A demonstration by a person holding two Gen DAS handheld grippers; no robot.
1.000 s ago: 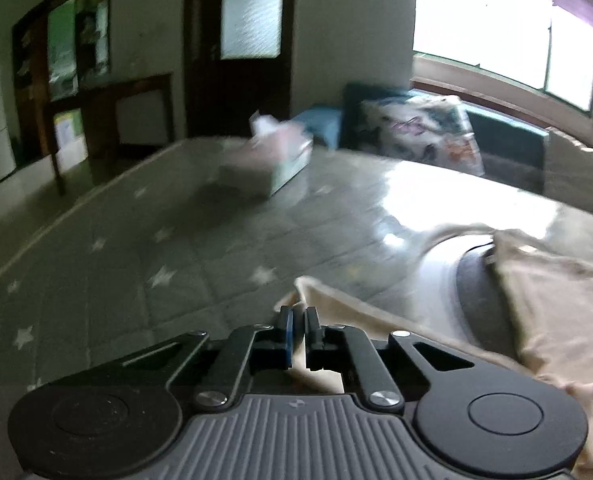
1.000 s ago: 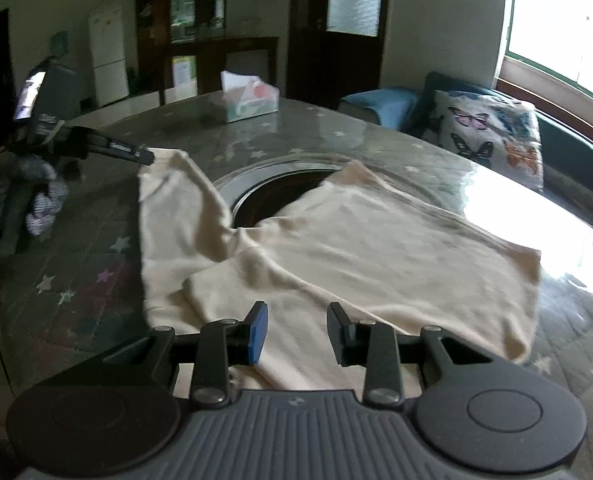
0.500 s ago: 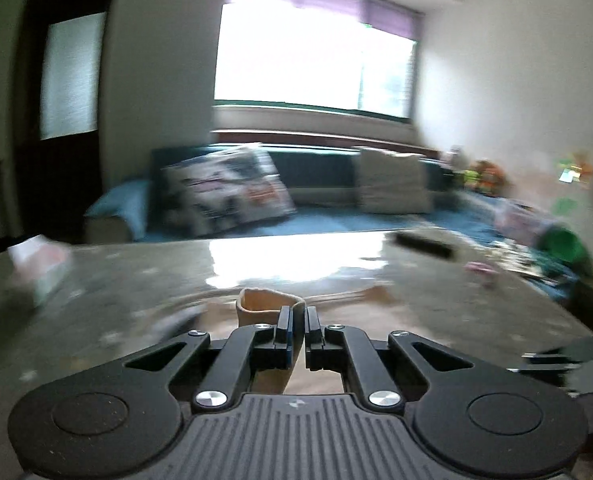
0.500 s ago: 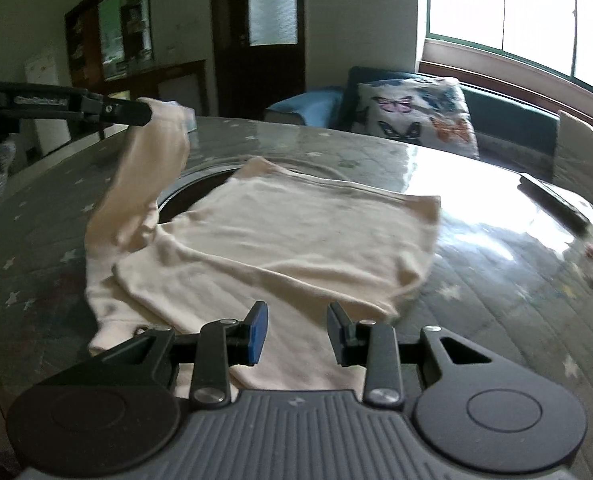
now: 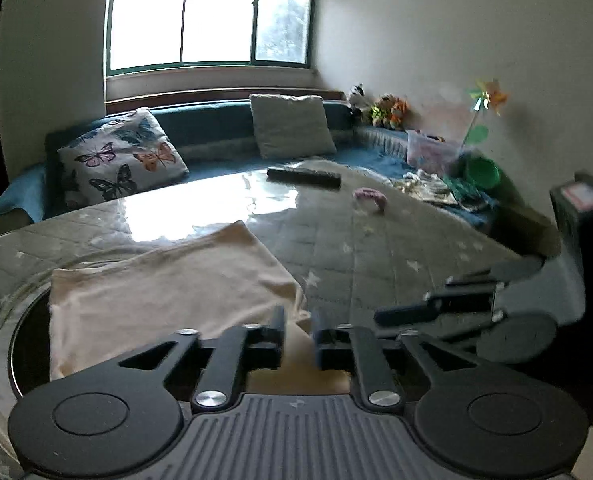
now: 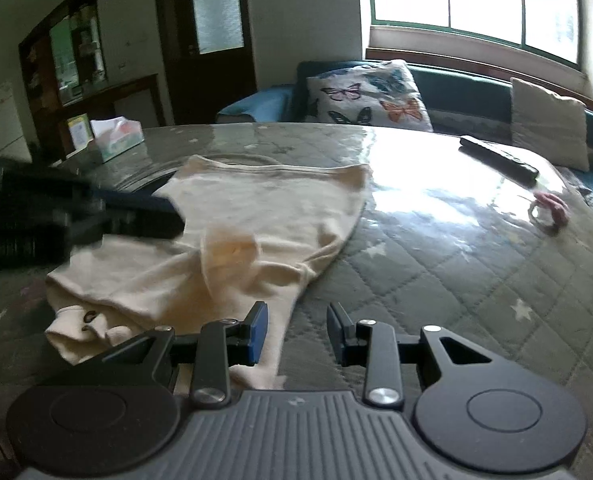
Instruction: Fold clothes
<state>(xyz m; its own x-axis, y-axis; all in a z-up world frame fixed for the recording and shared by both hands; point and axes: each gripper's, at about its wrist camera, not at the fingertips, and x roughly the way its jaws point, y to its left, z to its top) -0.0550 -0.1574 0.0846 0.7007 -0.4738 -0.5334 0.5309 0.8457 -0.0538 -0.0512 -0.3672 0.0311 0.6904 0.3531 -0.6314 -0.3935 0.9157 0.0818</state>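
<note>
A cream shirt [image 6: 256, 224] lies on the quilted table, one sleeve folded across its body; it also shows in the left wrist view [image 5: 156, 296]. My left gripper [image 5: 298, 338] is open just above the shirt's near edge, and nothing is held between its fingers. From the right wrist view it [image 6: 172, 214] reaches in from the left over the shirt, blurred. My right gripper [image 6: 296, 330] is open and empty over the shirt's near right hem. It also shows in the left wrist view [image 5: 416, 310], low over the table to the right.
A dark remote [image 6: 498, 158] and a pink hair tie [image 6: 550, 208] lie at the table's far right. A tissue box [image 6: 114, 138] stands at the far left. A round dark inset [image 5: 28, 344] lies under the shirt. A sofa with cushions [image 5: 292, 126] runs behind the table.
My left gripper carried the sleeve up and across the shirt, then opened and let it go. The sleeve now lies on the shirt's body. My right gripper stayed open near the hem.
</note>
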